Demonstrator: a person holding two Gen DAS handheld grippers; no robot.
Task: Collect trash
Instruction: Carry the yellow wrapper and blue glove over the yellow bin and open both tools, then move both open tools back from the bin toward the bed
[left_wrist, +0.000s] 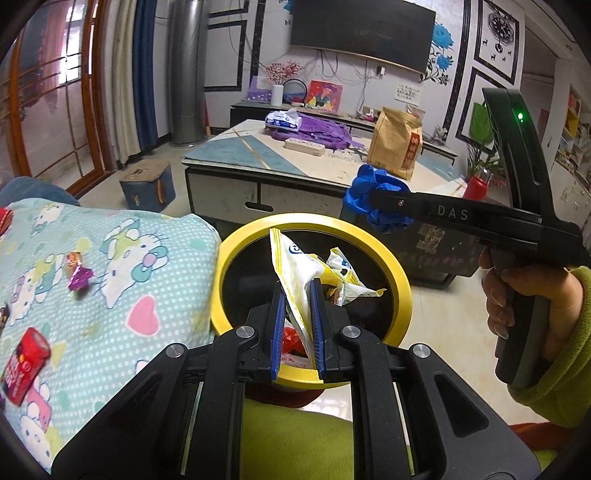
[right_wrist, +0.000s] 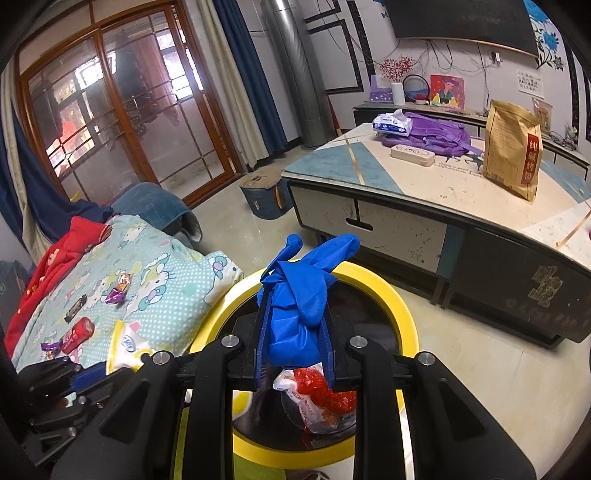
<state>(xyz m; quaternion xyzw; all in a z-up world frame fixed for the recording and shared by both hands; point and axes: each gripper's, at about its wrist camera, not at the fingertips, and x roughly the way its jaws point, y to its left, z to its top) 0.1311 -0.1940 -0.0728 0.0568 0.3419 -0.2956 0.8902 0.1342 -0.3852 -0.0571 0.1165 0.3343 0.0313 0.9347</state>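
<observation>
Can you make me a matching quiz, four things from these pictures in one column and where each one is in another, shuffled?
Things:
1. blue glove
2. yellow-white wrapper
3. brown paper bag
4. purple candy

Places:
A. lying on the cartoon-cat blanket
B. clamped in the left tool
C. standing on the low table
D. clamped in the right tool

Pairs: 1-D, 2-B, 3-C, 4-A

bin rim (left_wrist: 399, 280): yellow | glove (right_wrist: 299, 295): blue | wrapper (left_wrist: 295, 280): white-yellow | blanket (left_wrist: 122, 280): mint, white dots, cartoon cats | worktop (right_wrist: 454, 188): cream, blue panels | paper bag (right_wrist: 511, 147): tan, red label
</observation>
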